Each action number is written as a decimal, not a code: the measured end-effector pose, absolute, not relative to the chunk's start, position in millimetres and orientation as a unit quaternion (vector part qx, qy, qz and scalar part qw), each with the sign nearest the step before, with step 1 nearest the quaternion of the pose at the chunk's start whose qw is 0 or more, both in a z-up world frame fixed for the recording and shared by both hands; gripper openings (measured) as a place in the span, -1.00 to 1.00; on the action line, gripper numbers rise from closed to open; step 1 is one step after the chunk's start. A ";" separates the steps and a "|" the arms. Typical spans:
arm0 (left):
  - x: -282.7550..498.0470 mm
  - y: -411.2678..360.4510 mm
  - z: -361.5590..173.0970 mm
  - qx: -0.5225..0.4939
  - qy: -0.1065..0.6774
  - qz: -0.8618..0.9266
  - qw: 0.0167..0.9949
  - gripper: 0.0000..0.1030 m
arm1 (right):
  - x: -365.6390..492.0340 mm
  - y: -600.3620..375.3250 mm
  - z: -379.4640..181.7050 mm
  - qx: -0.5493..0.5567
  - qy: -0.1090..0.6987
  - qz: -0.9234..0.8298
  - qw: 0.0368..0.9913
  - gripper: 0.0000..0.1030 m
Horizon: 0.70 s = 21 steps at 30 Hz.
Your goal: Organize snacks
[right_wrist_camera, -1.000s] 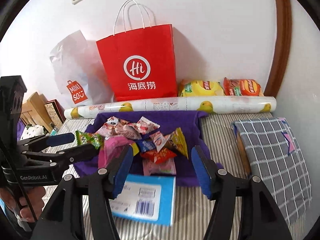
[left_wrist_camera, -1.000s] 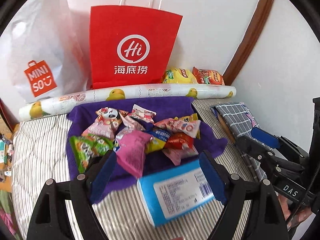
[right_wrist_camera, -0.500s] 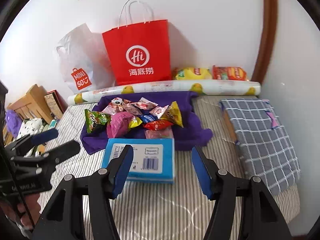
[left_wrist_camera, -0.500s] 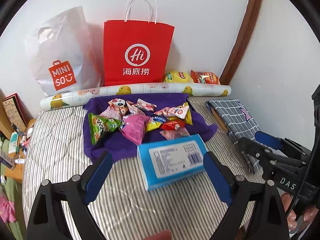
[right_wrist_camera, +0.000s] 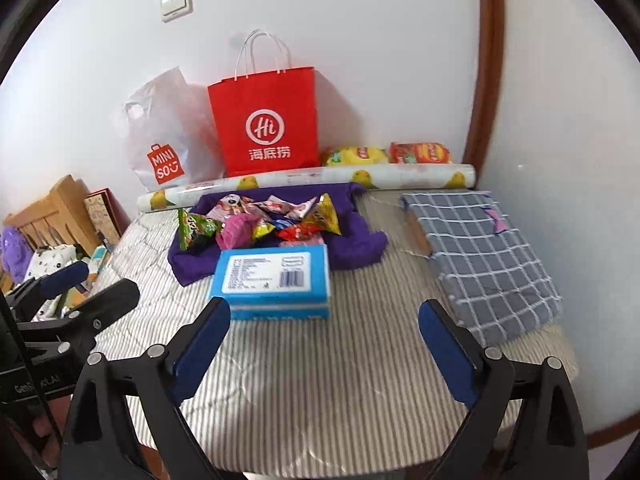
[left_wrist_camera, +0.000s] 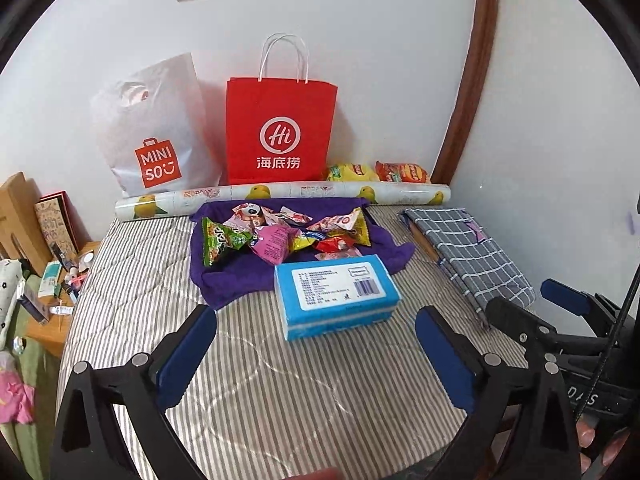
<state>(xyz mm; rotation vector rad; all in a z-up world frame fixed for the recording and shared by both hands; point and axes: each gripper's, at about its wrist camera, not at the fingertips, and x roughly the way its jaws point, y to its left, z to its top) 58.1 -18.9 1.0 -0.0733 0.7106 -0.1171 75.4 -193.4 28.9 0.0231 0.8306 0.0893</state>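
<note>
Both grippers have pulled back from the blue box (left_wrist_camera: 338, 294), left gripper (left_wrist_camera: 316, 356) and right gripper (right_wrist_camera: 324, 354) gaping, empty. Behind the box, snacks (left_wrist_camera: 280, 234) heap on the purple cloth (left_wrist_camera: 228, 280). Slick packets could slip or crush under a careless pinch.

On the bed lie one blue box (left_wrist_camera: 337, 295), one purple cloth (left_wrist_camera: 236, 276), one patterned roll (left_wrist_camera: 280, 197), one checked cloth (left_wrist_camera: 468, 256), two bags — red (left_wrist_camera: 280, 128), white (left_wrist_camera: 156, 132) — and two chip packets (left_wrist_camera: 378, 172).
</note>
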 end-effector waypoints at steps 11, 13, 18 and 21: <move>17.8 -30.1 -8.1 -0.050 0.334 -0.056 0.939 0.96 | 24.8 -204.8 29.6 0.000 0.381 0.010 0.924 0.97; 12.3 -29.8 -9.5 -0.051 0.333 -0.055 0.940 0.96 | 17.7 -203.8 29.8 -0.005 0.378 0.007 0.926 0.97; 1.3 -26.2 -9.5 -0.052 0.327 -0.051 0.942 0.96 | 5.4 -202.3 28.5 -0.009 0.372 0.005 0.928 0.97; -2.5 -25.0 -8.2 -0.050 0.327 -0.050 0.942 0.96 | 2.4 -202.5 27.0 -0.008 0.372 0.001 0.928 0.97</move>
